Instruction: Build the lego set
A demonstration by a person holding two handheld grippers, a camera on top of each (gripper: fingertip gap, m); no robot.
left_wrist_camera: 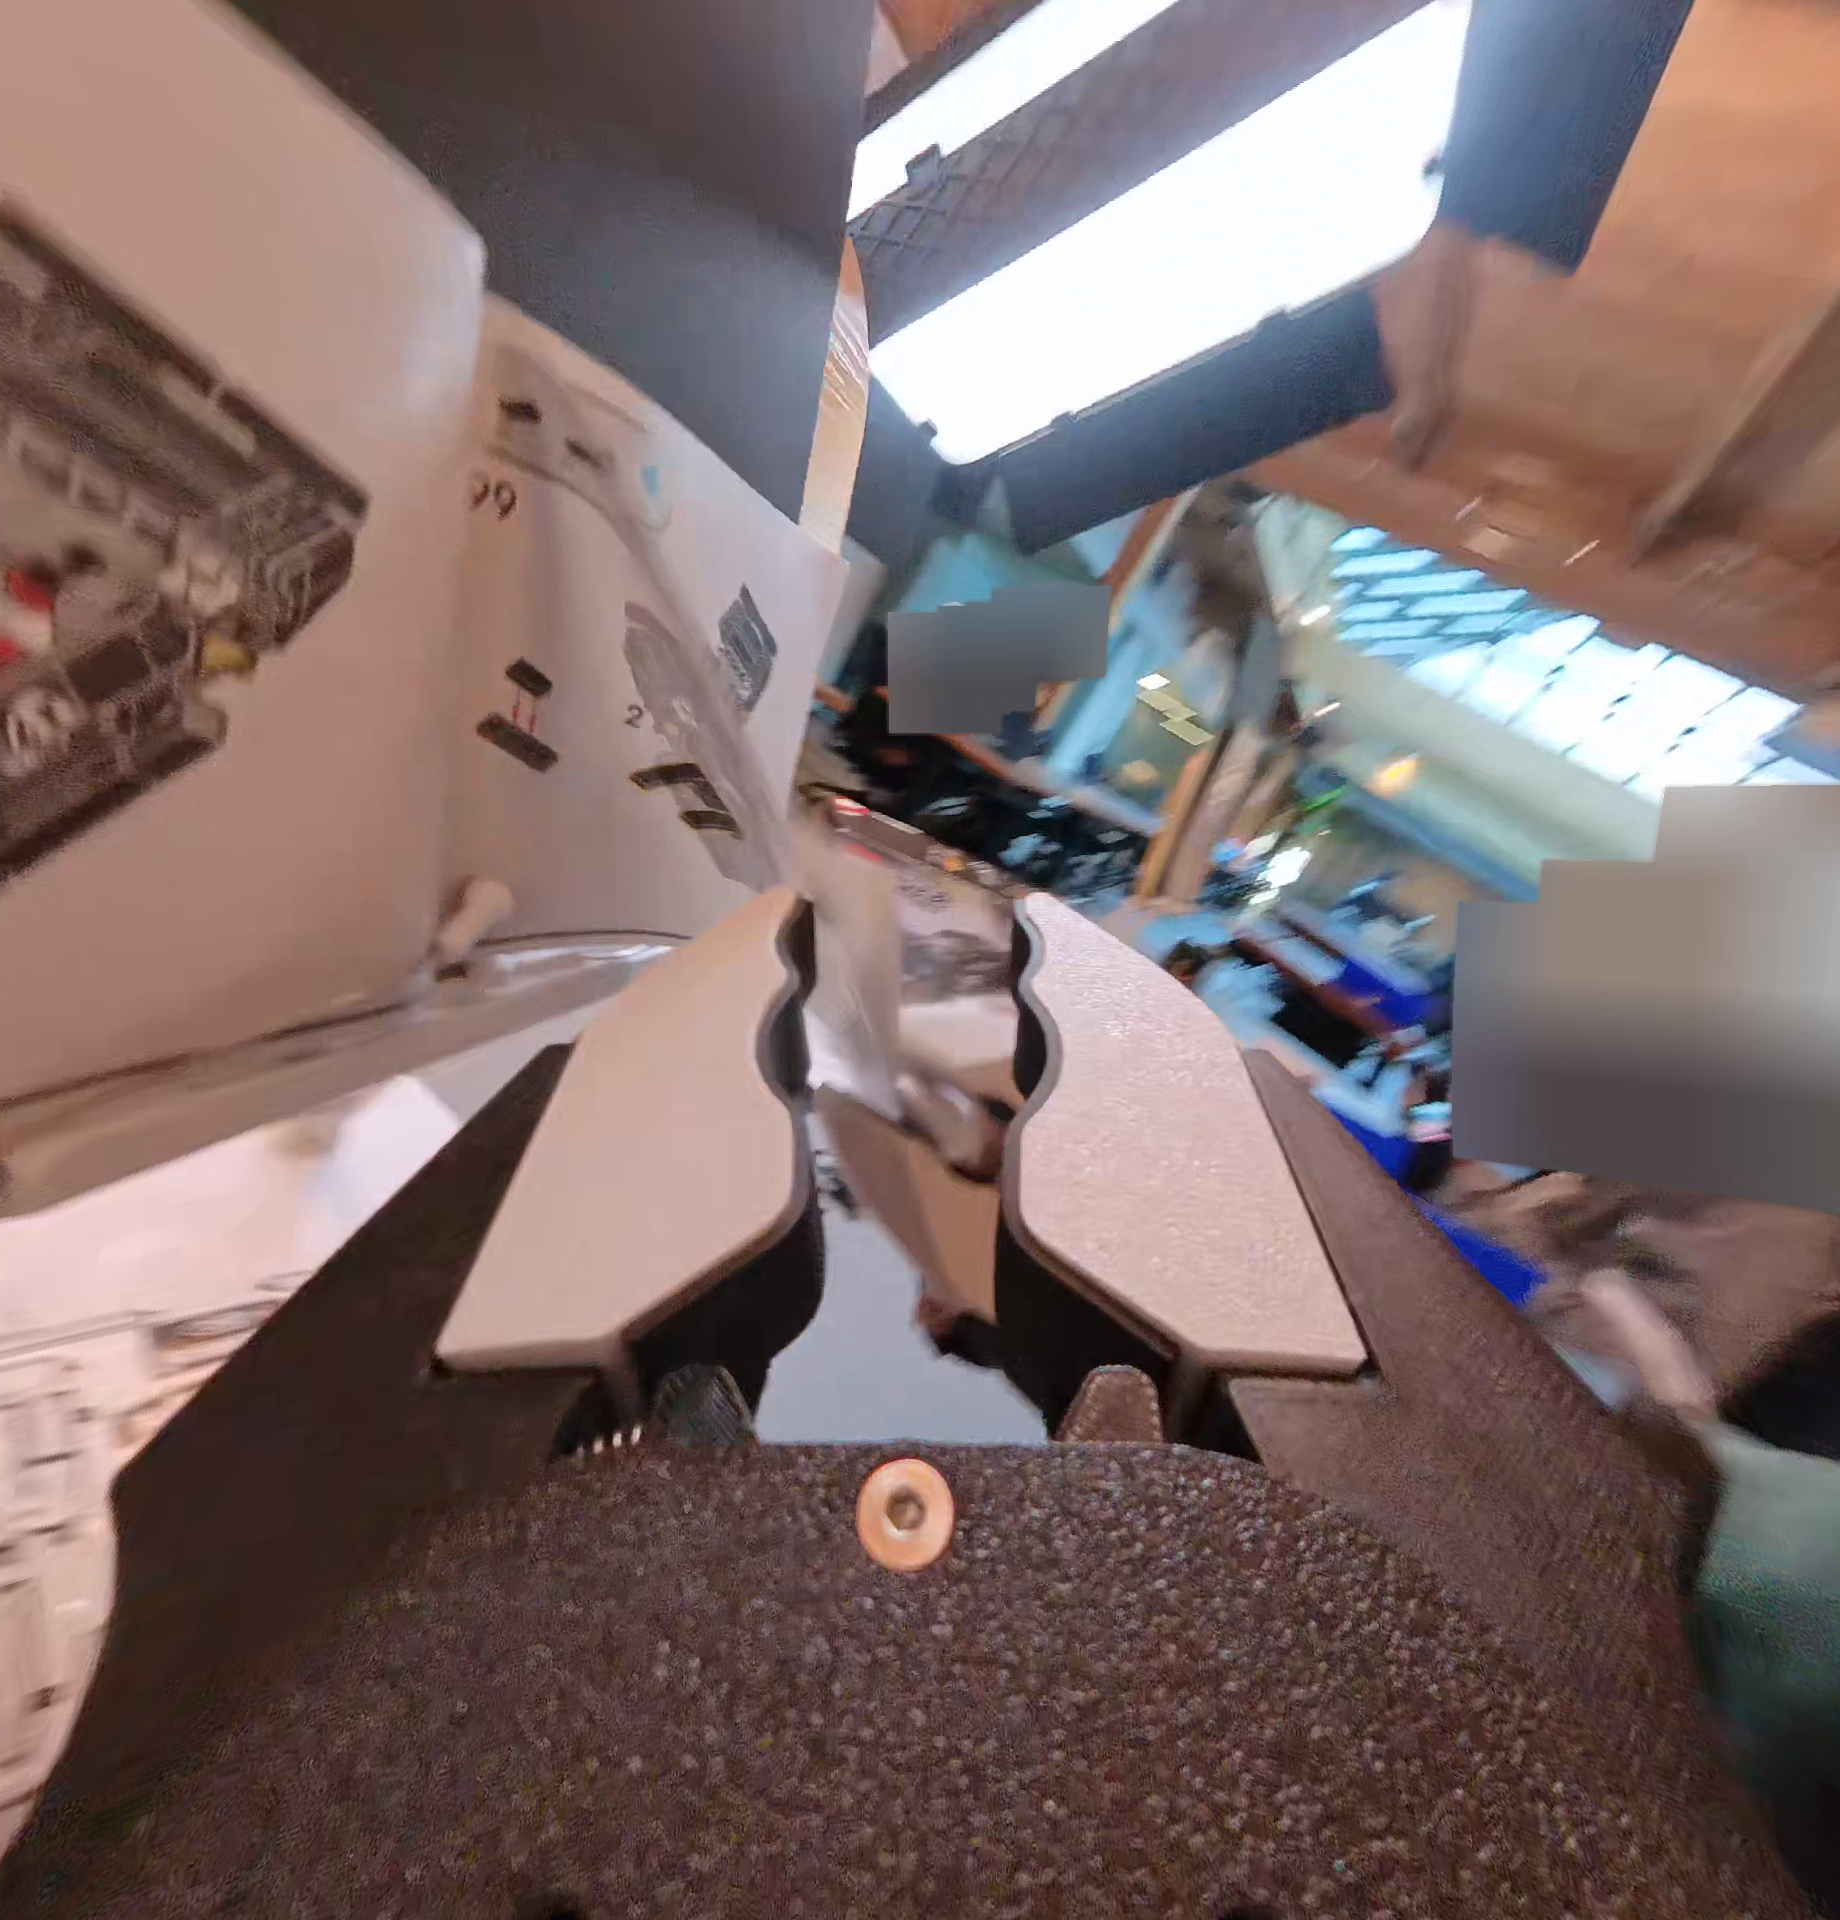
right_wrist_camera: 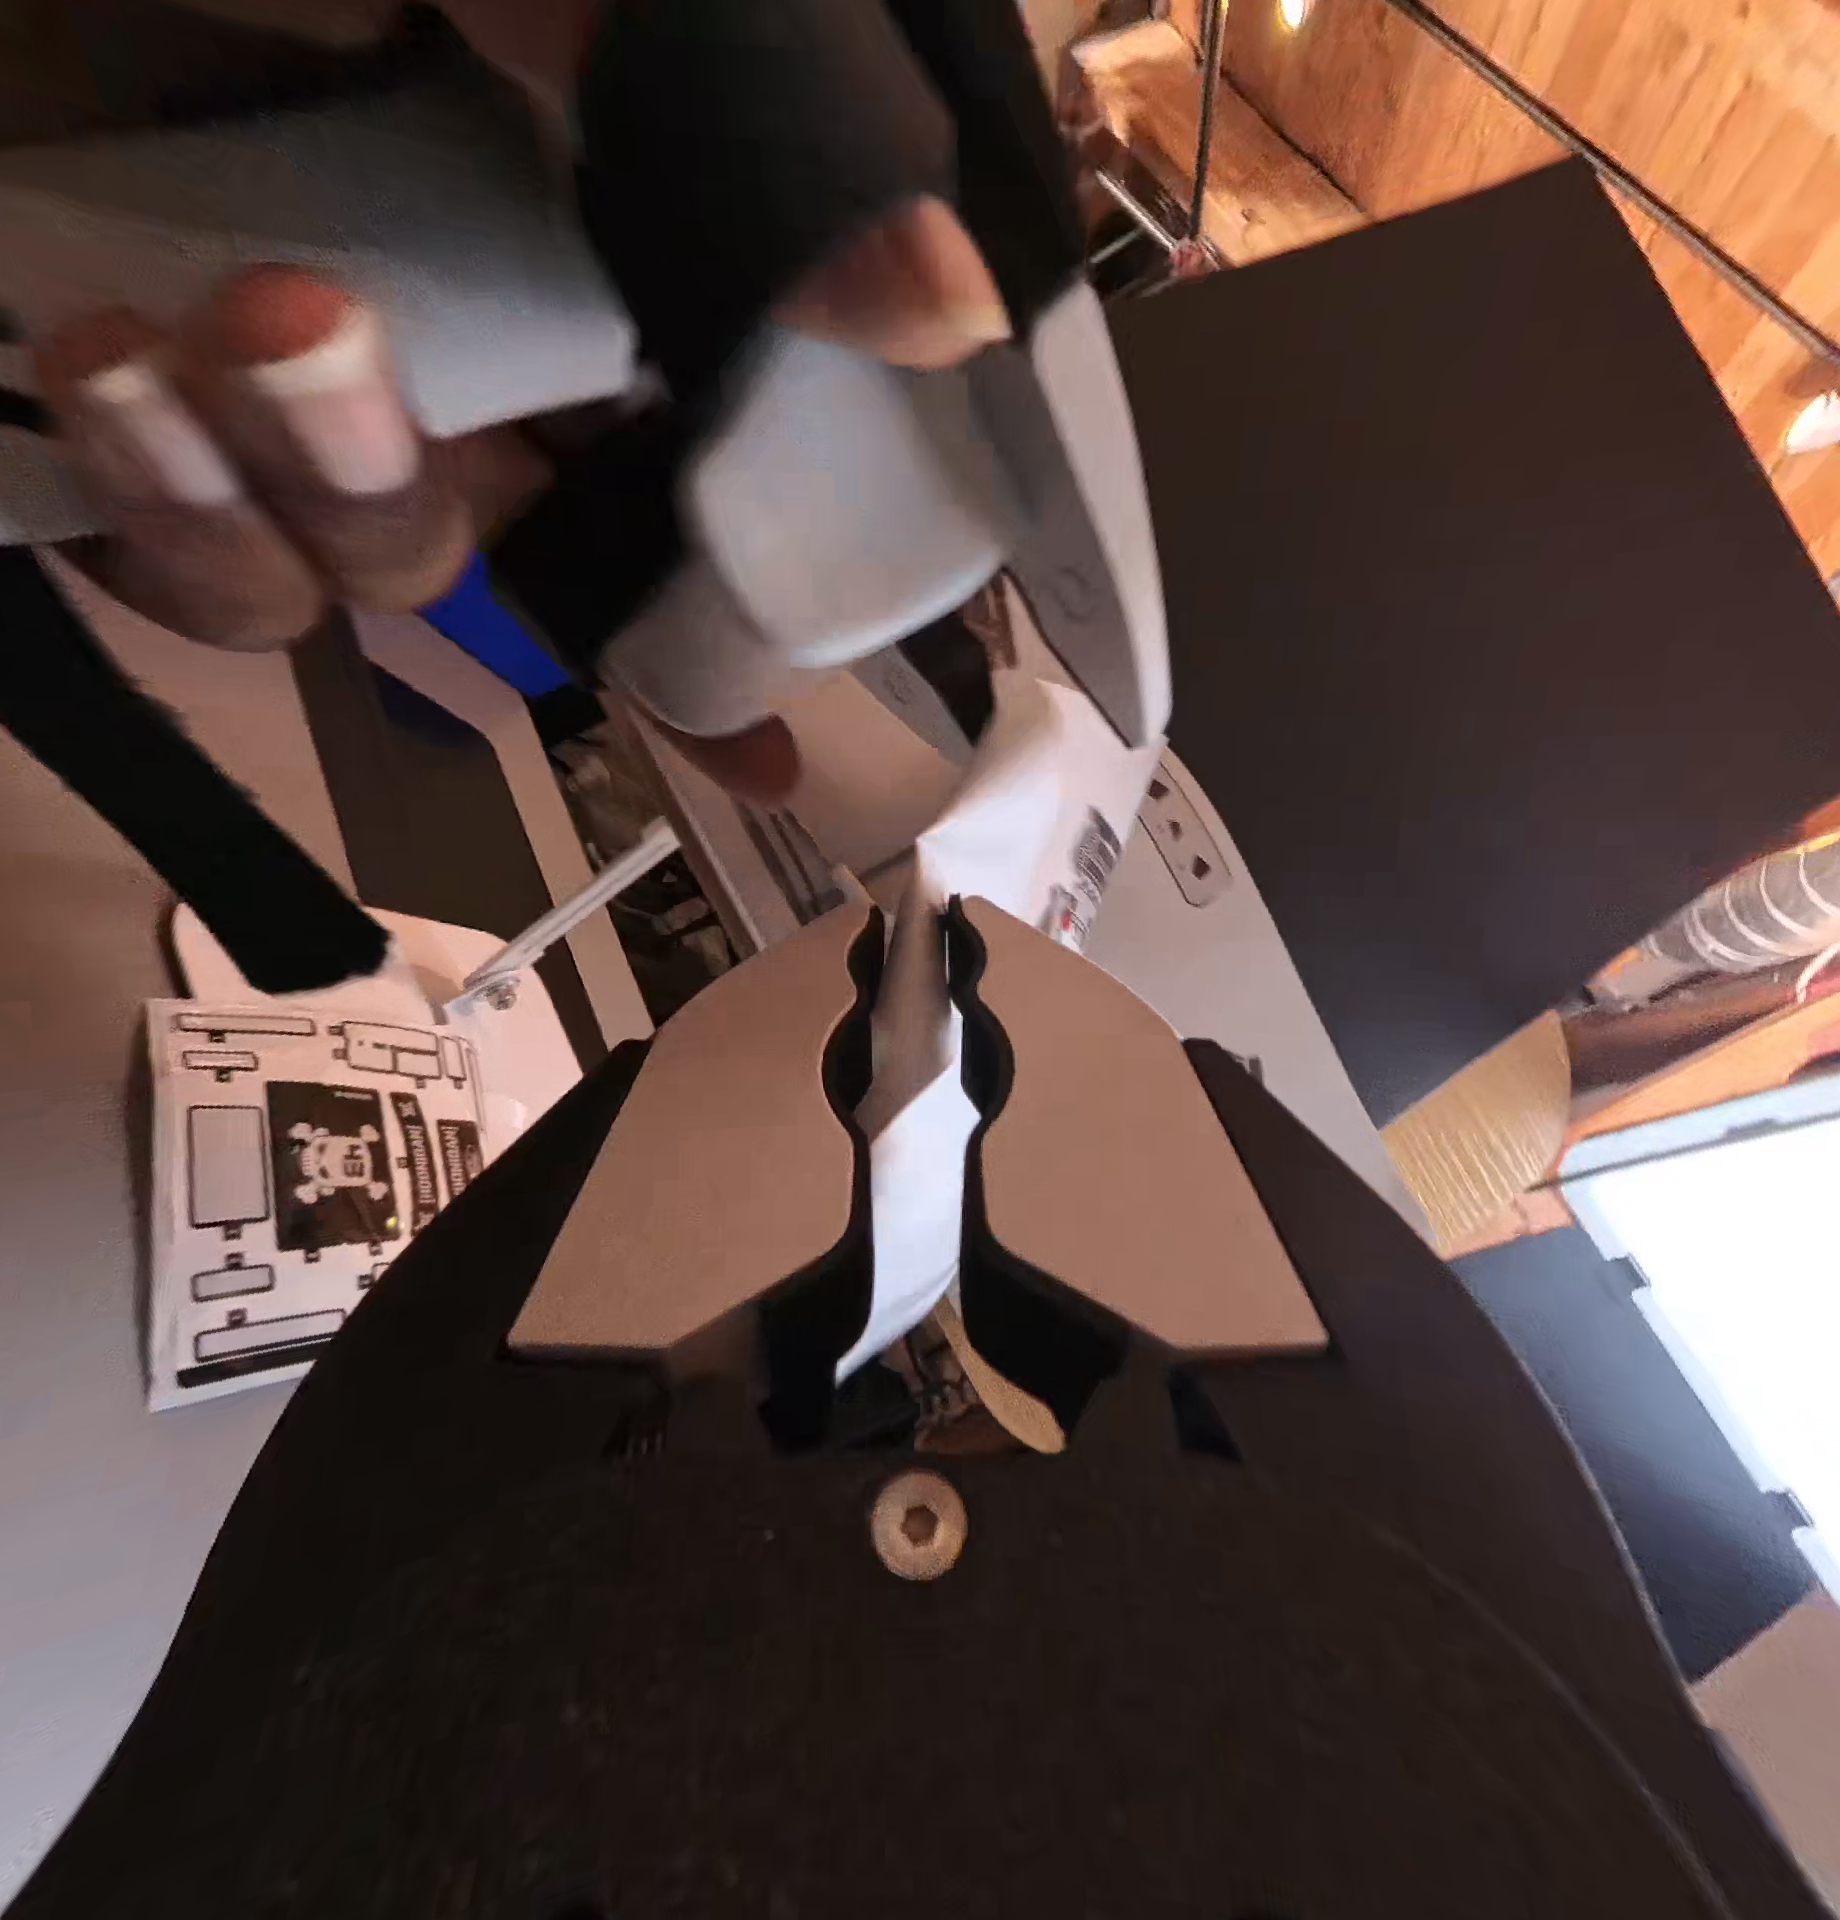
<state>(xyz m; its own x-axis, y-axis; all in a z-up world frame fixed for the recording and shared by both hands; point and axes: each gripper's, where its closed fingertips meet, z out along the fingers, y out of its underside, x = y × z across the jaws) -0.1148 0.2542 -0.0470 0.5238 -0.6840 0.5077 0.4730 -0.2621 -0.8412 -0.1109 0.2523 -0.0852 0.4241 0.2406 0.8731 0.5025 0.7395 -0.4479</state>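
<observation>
The right gripper (right_wrist_camera: pixel 911 914) is clenched on a white paper bag (right_wrist_camera: pixel 1041 821), whose crumpled top is pinched between the fingertips while a fold of it runs back between the fingers toward the gripper body. Printed marks and a bar-like code are seen on the bag, too blurred to be read. What the bag holds cannot be told.

In the left wrist view the left gripper (left_wrist_camera: pixel 911 914) is seen with its jaws parted by a clear gap; a strip of the same bag (left_wrist_camera: pixel 859 997) passes through that gap and lies against the left finger only, so it is not gripped there.

To the left of that gripper, the open instruction booklet (left_wrist_camera: pixel 303 665) stands tilted and close, blocking most of the left half of the view. Drawings of a dark model and small black bricks are printed on its pages, along with step numbers. A clear plastic sheet (left_wrist_camera: pixel 542 961) is seen at its lower edge.

In the right wrist view, a sticker sheet (right_wrist_camera: pixel 303 1174) lies flat on the white table (right_wrist_camera: pixel 54 935), near and left of the gripper, with black-outlined shapes and one black panel. Far and left, a hand (right_wrist_camera: pixel 261 457) is seen blurred, with the other gripper's pale fingers (right_wrist_camera: pixel 843 509) beside it. A large black board (right_wrist_camera: pixel 1435 582) fills the right side.
</observation>
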